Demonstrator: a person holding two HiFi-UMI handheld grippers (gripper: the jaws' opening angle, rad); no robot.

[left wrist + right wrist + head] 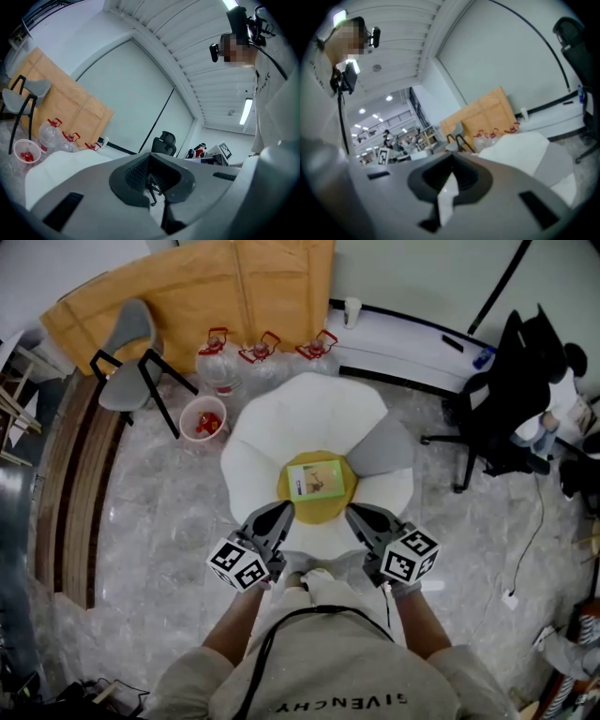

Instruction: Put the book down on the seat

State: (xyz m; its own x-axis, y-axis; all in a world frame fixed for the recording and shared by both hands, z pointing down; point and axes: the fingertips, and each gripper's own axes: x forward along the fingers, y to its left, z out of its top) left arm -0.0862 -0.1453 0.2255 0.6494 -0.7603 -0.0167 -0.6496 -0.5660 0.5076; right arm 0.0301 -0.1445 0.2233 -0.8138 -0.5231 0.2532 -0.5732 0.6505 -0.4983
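A green book (315, 480) lies flat on the yellow centre of the flower-shaped seat (309, 409), whose petals are white with one grey petal (382, 448). My left gripper (275, 519) hovers just short of the seat's near edge, left of the book, jaws together and empty. To the book's right my right gripper (359, 517) is level with it, also shut and holding nothing. In the left gripper view the jaws (154, 185) meet, with a white petal (61, 164) beyond. The right gripper view shows the closed jaws (450, 180) and the seat (515, 145) behind.
A grey chair with black legs (131, 352) and a small white bucket (203, 420) stand at the back left. Water jugs with red handles (267, 357) line up behind the seat, before leaning cardboard (216, 287). A black office chair (506, 399) is at the right.
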